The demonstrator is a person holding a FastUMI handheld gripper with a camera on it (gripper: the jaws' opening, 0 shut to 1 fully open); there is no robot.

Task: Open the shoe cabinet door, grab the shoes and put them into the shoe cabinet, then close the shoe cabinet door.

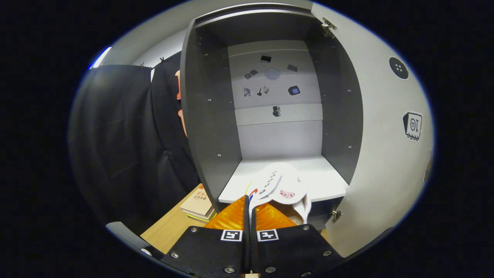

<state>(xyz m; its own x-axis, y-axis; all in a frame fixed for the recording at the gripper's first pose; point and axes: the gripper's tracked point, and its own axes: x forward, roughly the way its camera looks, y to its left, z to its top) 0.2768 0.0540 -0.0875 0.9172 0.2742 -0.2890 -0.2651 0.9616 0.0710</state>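
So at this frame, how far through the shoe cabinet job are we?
Done: the cabinet door stands swung open to the right. In hand: the tongs are nearly shut, pinching white slippers, which hang over the front edge of the cabinet's white shelf. Left: set the slippers down inside, let go, pull back, and close the door.

- The tall open-fronted grey shoe cabinet [208,116] stands ahead of the gripper [249,204], its door [386,127] swung open to the right.
- A white lace-up shoe [279,187] lies on the front of the cabinet's pale bottom shelf [324,173], partly overhanging its edge.
- The gripper's fingers, nearly together, pinch the shoe's rim just before the shelf.
- A small stack of flat books [198,206] lies on the wooden floor [170,231], left of the cabinet's base.
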